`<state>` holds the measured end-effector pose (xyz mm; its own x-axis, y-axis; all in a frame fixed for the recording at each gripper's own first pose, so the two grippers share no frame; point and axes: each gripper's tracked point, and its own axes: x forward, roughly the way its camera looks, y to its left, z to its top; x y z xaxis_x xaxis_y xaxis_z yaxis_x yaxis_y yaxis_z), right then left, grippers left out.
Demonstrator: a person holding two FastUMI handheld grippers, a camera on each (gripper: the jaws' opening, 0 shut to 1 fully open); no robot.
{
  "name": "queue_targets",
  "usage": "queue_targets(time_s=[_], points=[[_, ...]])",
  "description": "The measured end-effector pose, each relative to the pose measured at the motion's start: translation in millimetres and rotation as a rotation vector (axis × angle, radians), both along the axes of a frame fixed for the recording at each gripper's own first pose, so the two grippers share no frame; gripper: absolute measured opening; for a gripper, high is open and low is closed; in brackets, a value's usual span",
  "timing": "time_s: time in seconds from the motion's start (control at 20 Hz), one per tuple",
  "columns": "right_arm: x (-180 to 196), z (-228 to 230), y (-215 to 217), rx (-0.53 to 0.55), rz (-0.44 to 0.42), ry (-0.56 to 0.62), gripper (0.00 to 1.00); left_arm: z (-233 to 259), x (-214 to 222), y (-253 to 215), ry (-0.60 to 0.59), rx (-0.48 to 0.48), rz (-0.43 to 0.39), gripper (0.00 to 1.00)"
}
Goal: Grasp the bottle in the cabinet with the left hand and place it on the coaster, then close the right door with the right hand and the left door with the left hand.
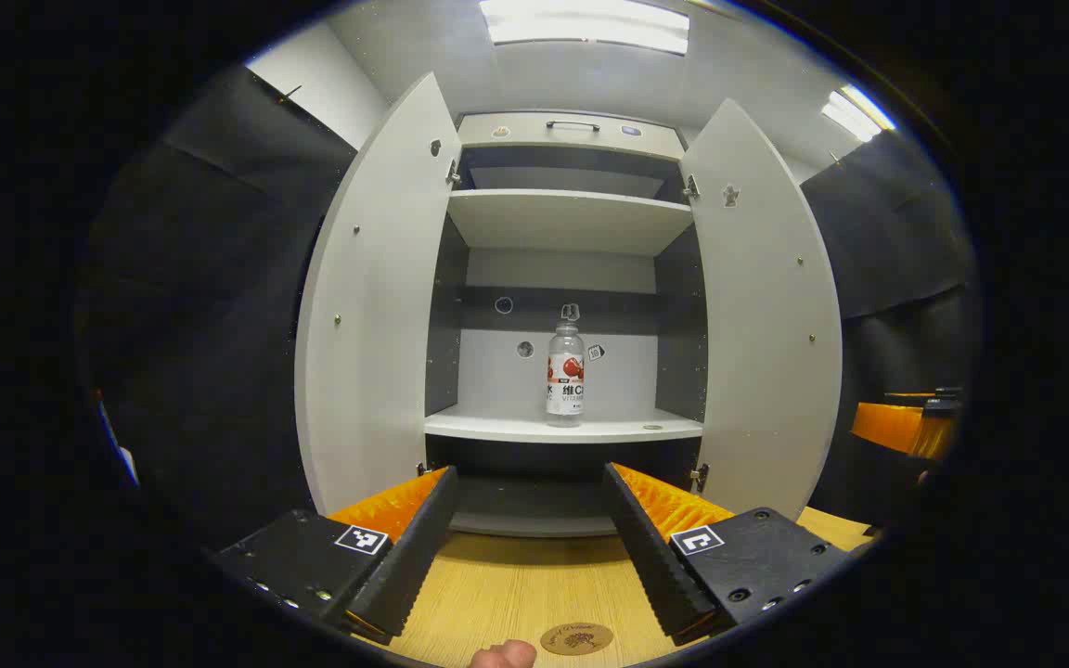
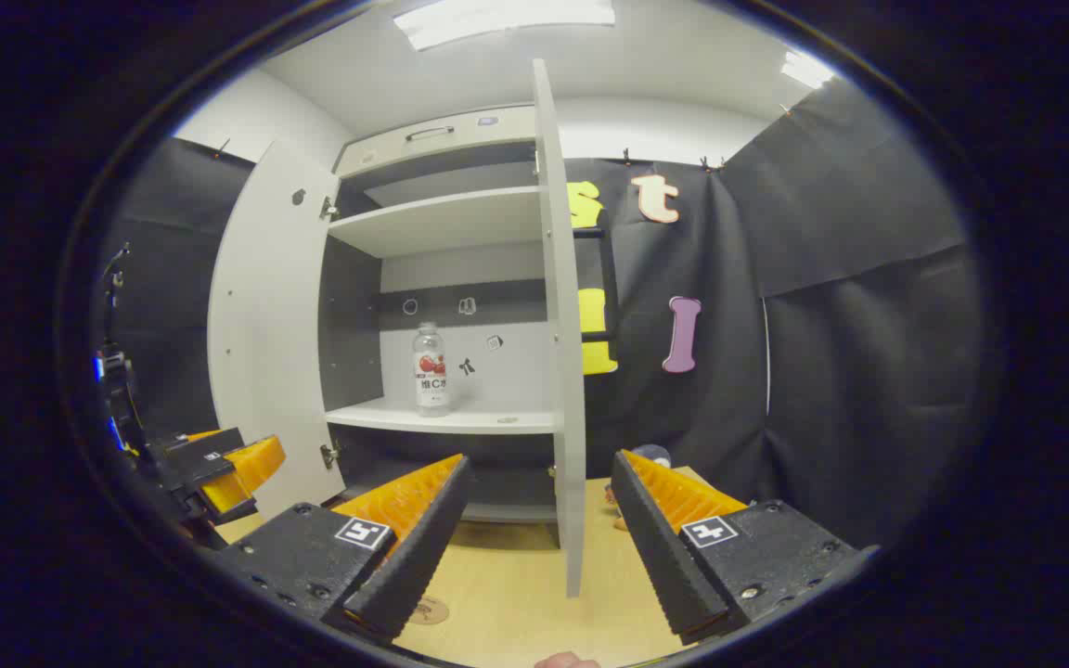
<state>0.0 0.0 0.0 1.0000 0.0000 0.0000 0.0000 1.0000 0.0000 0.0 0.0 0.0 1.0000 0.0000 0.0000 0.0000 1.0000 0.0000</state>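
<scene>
at six o'clock in the left gripper view, the coaster (image 1: 576, 638) lies flat on the wooden table (image 1: 516, 584), with the left gripper (image 1: 530, 547) spread wide above it and holding nothing. beyond, at twelve o'clock, the bottle (image 1: 565, 373) stands upright, cap up, on the cabinet's lower shelf (image 1: 497, 425) between the open left door (image 1: 372, 315) and right door (image 1: 766, 315); its label's writing is too small to read. the right gripper (image 2: 539, 547) is likewise wide apart and empty, the right door edge-on between its fingers.

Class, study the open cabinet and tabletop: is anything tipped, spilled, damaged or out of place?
Nothing stands out. The bottle stands upright on the cabinet's lower shelf, both doors hang open evenly, and the coaster lies flat on the table.
</scene>
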Motion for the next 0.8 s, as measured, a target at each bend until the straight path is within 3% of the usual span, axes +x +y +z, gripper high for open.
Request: queue_targets(time_s=[0.05, 0.15, 0.8], points=[[2, -1, 2, -0.005, 0.001, 0.004, 0.99, 2, 1, 3, -0.008, -0.001, 0.010, 0.90], [6, -1, 7, -0.010, 0.011, 0.005, 0.99, 3, 5, 5, -0.013, 0.003, 0.011, 0.95], [12, -1, 19, -0.008, 0.021, 0.000, 0.99, 8, 14, 9, -0.038, 0.015, -0.002, 0.95]])
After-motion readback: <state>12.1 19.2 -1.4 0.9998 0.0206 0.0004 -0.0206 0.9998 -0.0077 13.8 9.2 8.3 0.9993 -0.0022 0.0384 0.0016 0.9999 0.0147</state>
